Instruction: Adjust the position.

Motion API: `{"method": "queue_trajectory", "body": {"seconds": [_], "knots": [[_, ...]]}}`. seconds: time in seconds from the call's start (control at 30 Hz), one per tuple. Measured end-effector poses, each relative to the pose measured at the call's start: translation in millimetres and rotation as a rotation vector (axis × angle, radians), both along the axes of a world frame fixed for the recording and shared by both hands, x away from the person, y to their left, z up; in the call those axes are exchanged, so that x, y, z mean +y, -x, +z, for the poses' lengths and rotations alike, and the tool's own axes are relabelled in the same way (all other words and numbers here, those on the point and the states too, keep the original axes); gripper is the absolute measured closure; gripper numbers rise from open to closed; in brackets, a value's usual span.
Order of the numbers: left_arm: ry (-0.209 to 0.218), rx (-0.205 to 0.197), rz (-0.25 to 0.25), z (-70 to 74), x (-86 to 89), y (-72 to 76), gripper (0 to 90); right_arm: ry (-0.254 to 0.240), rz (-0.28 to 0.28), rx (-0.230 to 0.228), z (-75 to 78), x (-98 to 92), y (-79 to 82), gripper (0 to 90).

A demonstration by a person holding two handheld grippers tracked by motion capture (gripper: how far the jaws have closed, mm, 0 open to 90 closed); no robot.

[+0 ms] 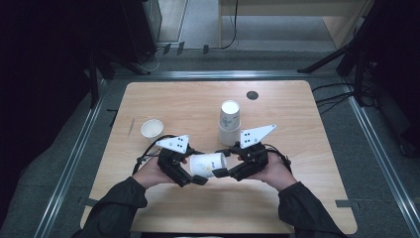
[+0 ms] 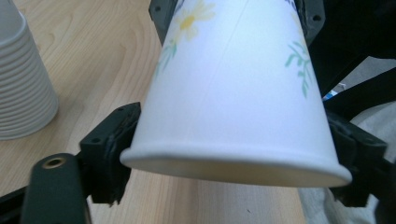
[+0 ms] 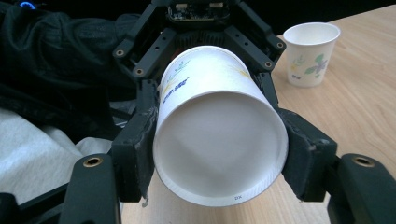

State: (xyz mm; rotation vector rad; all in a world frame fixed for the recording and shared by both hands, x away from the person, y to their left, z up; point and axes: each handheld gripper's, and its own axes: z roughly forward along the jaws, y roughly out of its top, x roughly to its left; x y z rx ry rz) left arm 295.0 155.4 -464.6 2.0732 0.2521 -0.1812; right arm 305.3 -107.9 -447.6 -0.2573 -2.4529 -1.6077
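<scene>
A white paper cup [image 1: 208, 164] with a flower print lies on its side in the air above the table's front half, held between both grippers. My left gripper [image 1: 192, 174] is shut on its wide rim end; in the left gripper view the pads press on both sides of the paper cup [image 2: 233, 93] at the rim, around my left gripper [image 2: 231, 140]. My right gripper [image 1: 225, 169] is shut on the base end. In the right gripper view the paper cup's [image 3: 219, 144] bottom faces the camera between the jaws of my right gripper [image 3: 222, 147].
A stack of upturned paper cups [image 1: 230, 121] stands mid-table, just beyond the grippers, and shows as the cup stack [image 2: 18, 84] at the left. A single upright cup [image 1: 151, 130] stands to the left, the single cup [image 3: 312, 52]. A small dark disc [image 1: 252, 95] lies near the wooden table's [image 1: 307, 198] far edge.
</scene>
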Motion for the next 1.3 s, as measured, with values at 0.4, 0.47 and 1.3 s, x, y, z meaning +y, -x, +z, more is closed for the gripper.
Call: {"method": "queue_trajectory", "body": {"seconds": [0.4,0.47,1.3], "knots": [[0.012,-0.018,-0.005,1.5,2.4,1.1,23.6,0.002,0.006,0.011,-2.1,1.0,0.1,35.8],[0.015,-0.023,0.000,2.3,2.6,1.4,24.3,0.001,0.007,0.010,-1.9,0.8,0.1,35.8],[-0.014,-0.011,0.051,26.2,22.8,-6.0,25.6,0.039,-0.038,-0.032,-3.2,-6.7,-0.9,26.8]]}}
